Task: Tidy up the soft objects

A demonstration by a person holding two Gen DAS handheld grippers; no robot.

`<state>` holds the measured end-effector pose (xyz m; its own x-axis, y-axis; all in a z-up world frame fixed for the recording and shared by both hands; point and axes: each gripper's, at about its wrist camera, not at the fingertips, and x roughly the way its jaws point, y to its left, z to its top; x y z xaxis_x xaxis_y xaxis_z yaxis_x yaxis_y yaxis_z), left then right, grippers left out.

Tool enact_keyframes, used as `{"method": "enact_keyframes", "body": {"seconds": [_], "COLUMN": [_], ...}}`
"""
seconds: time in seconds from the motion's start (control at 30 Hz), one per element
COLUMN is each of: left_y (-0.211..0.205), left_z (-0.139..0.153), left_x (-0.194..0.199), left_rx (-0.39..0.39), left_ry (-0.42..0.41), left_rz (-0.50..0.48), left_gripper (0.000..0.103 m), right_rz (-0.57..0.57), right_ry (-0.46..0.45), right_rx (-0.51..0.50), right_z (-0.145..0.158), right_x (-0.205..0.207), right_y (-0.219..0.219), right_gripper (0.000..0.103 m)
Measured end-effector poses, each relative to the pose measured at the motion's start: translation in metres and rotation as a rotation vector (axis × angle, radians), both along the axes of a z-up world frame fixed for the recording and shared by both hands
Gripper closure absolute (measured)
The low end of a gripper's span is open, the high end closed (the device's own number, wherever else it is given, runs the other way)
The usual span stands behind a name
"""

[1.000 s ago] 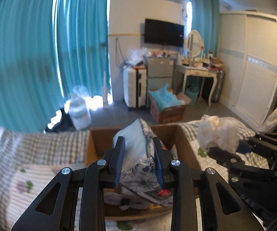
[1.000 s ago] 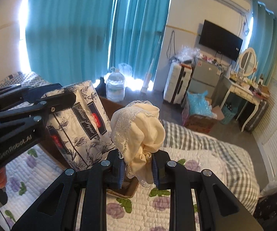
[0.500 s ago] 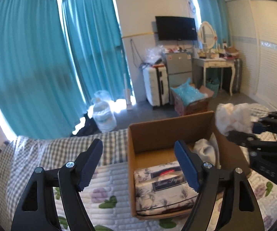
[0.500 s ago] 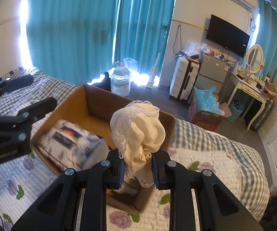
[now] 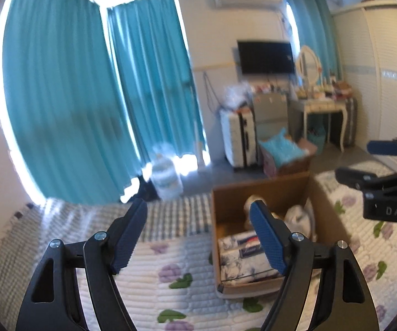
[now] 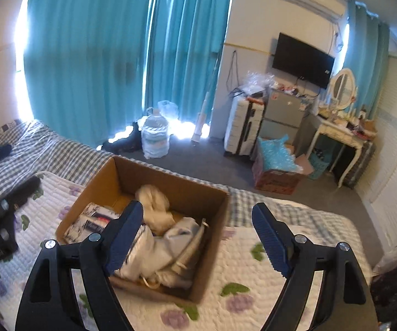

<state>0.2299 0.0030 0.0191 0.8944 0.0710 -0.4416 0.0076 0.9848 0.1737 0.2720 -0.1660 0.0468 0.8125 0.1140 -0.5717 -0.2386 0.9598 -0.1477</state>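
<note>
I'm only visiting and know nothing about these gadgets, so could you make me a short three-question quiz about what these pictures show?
1. True or false: the right gripper is clamped on a cloth.
2. Where does the floral tissue pack lie?
A. on the quilt beside the box
B. inside the cardboard box
C. between the jaws of the left gripper
3. Fill in: the cream lace cloth lies in the box, toward its ___ wall, the side nearest the curtains.

Key
1. False: its jaws stand wide apart with nothing between them.
2. B.
3. Far.
</note>
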Motion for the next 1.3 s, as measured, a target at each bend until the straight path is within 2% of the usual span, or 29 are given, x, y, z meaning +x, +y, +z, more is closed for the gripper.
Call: {"method": "enact_keyframes", "body": {"seconds": [0.13,0.23,0.27,0.3,0.33,0.47,0.5,0.63,0.73,0.87,1.0,1.1,1.17,1.3], "left_y": [-0.002,-0.002,-0.002,-0.002,0.001,0.009,0.011,0.014,0.017,0.012,0.017,0.019,0.021,0.022], "left_z": [0.044,0.081,0.09,0.101,0.112,0.134,0.136,0.121,0.1,0.066,0.019,-0.009,-0.017,-0.02], "left_x": [-0.045,-0.087,-0.098,-0.112,-0.127,-0.175,-0.183,-0.195,-0.193,-0.186,-0.173,-0.16,-0.157,-0.155], "left_rx": [0.011,0.017,0.019,0.017,0.006,-0.049,-0.054,-0.064,-0.088,-0.092,-0.121,-0.113,-0.102,-0.107], "left_ry": [-0.107,-0.202,-0.229,-0.268,-0.308,-0.407,-0.413,-0.384,-0.361,-0.327,-0.253,-0.189,-0.16,-0.151], "left_rz": [0.016,0.009,0.01,0.014,0.014,0.019,0.009,0.006,-0.008,-0.008,0.013,0.036,0.043,0.046], "left_gripper": [0.025,0.025,0.02,0.004,0.0,0.0,0.0,0.0,0.0,0.0,0.0,0.0,0.0,0.0], "right_rz": [-0.007,-0.016,-0.017,-0.015,-0.013,-0.005,-0.006,0.013,0.032,-0.029,-0.052,-0.066,-0.075,-0.07], "right_ry": [-0.072,-0.146,-0.175,-0.214,-0.242,-0.344,-0.363,-0.356,-0.342,-0.432,-0.353,-0.279,-0.249,-0.221], "right_rx": [-0.035,0.023,0.04,0.055,0.06,0.086,0.101,0.141,0.147,0.159,0.187,0.194,0.181,0.207], "right_z": [0.042,0.084,0.095,0.107,0.115,0.138,0.139,0.125,0.093,0.045,-0.003,-0.029,-0.04,-0.047], "right_x": [-0.054,-0.102,-0.116,-0.134,-0.148,-0.203,-0.214,-0.24,-0.244,-0.247,-0.219,-0.198,-0.19,-0.184], "right_y": [-0.012,-0.025,-0.028,-0.031,-0.031,-0.034,-0.034,-0.031,-0.024,-0.022,-0.018,-0.021,-0.022,-0.023], "right_gripper": [0.022,0.022,0.021,0.017,0.014,0.007,0.0,0.0,0.0,0.0,0.0,0.0,0.0,0.0]}}
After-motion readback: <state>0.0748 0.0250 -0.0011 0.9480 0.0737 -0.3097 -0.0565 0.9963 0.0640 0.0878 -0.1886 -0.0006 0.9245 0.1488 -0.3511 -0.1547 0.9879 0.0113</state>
